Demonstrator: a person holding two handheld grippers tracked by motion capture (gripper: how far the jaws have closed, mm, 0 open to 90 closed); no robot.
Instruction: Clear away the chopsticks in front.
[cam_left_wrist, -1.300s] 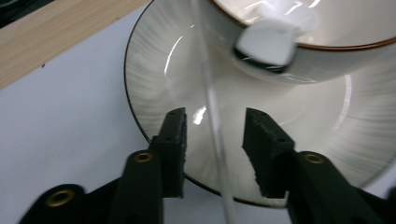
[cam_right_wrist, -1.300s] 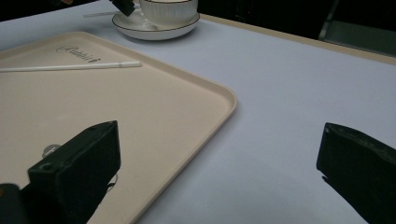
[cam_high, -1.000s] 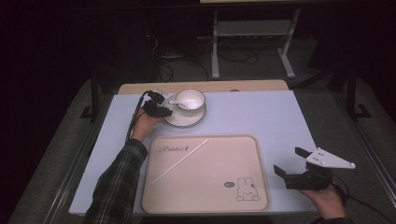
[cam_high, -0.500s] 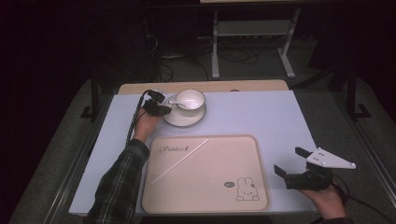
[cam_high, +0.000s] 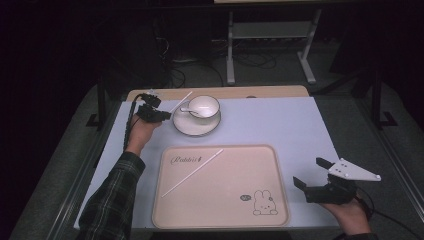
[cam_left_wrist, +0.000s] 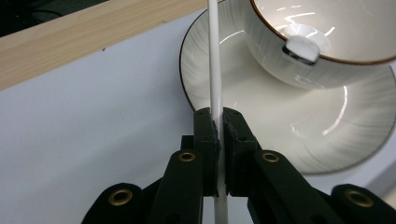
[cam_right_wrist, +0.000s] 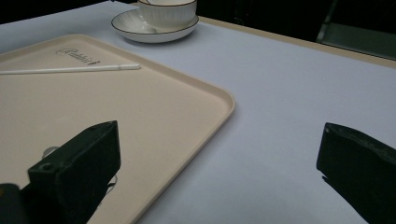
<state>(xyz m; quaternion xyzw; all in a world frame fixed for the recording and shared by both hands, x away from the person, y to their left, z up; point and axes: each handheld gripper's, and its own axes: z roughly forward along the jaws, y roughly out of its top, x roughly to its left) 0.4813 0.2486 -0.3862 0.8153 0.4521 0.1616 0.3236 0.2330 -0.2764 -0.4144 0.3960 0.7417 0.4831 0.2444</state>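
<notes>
White plastic chopstick (cam_left_wrist: 215, 70) sits clenched in the left tool (cam_left_wrist: 218, 123) beside the saucer (cam_high: 196, 125) at the surface's far side, so lift it level and clear of the cup (cam_high: 203, 106) toward the tray (cam_high: 280, 200), while the right tool (cam_high: 312, 174) rests released.

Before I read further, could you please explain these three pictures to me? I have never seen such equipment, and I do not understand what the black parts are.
No robot is here: a person holds a two-jaw hand tool in each hand. The high view looks down on the table. The other two pictures come from cameras riding on the tools, looking along their black jaws. The left gripper is shut on a thin white stick beside a saucer carrying a cup. The right gripper is open and holds nothing, beside a beige tray where a second white stick lies.
</notes>
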